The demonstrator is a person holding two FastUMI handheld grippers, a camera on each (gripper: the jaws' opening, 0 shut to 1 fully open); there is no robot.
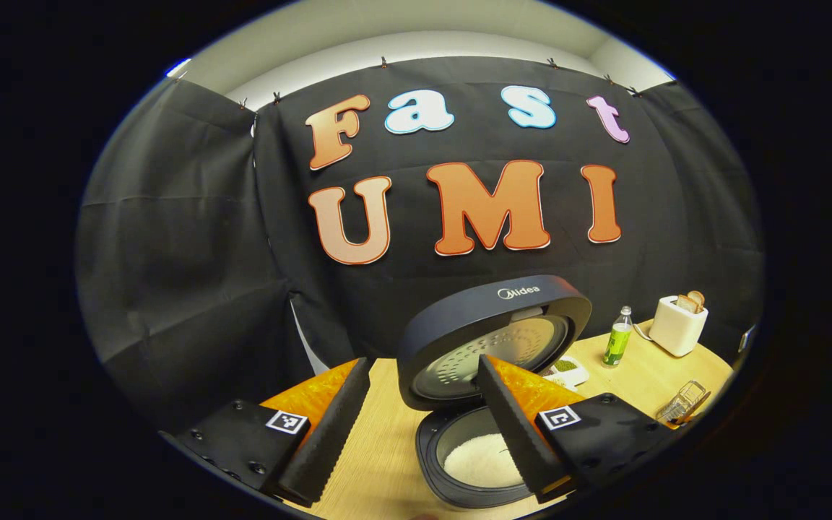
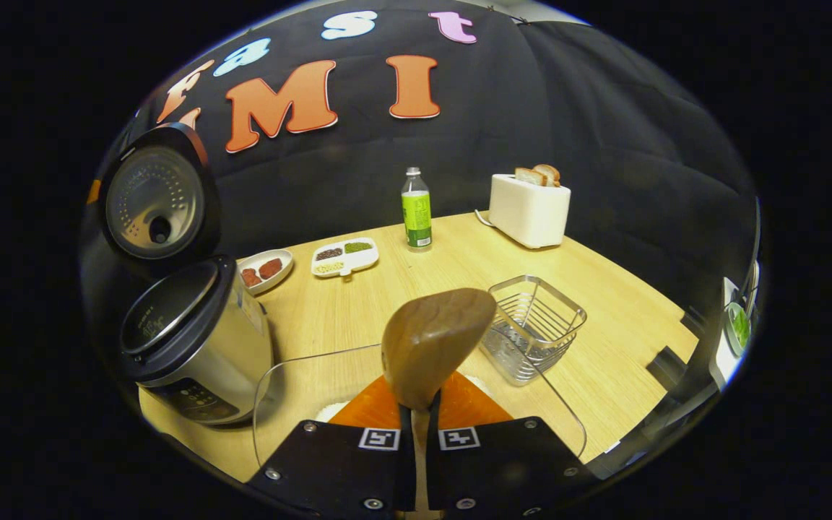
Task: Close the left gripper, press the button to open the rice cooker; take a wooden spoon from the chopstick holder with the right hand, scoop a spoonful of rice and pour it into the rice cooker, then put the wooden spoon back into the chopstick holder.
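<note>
**Wooden spoon clamped above the rice bowl, cooker lid standing open**

In the right gripper view, the right gripper (image 2: 419, 419) has its jaws drawn nearly together on the thin handle of a smooth, brown, grained wooden spoon (image 2: 434, 343). Its rounded bowl rises upright with the back toward the camera, so whatever it may carry is hidden. Beneath it sits a clear, thin-walled glass bowl (image 2: 266, 383); a small patch of white grains shows inside, the rest covered by the gripper. Just right of the bowl stands a square wire-mesh chopstick holder (image 2: 531, 328) of shiny metal. To the left is the round rice cooker (image 2: 192, 339), brushed silver body with a dark rim, its lid (image 2: 156, 195) tipped up to show a perforated metal inner plate.

In the left gripper view, the left gripper (image 1: 423, 426) hangs with jaws wide apart, holding nothing, its ridged fingers (image 1: 333, 426) framing the open cooker; white rice (image 1: 477, 458) lies in the pot, partly hidden by one finger.

Farther back on the pale wood-grain table (image 2: 604, 361) are a green-labelled plastic bottle (image 2: 416, 209), a white boxy toaster (image 2: 529, 209) with bread slices, and two white dishes with contents too small to identify.
</note>
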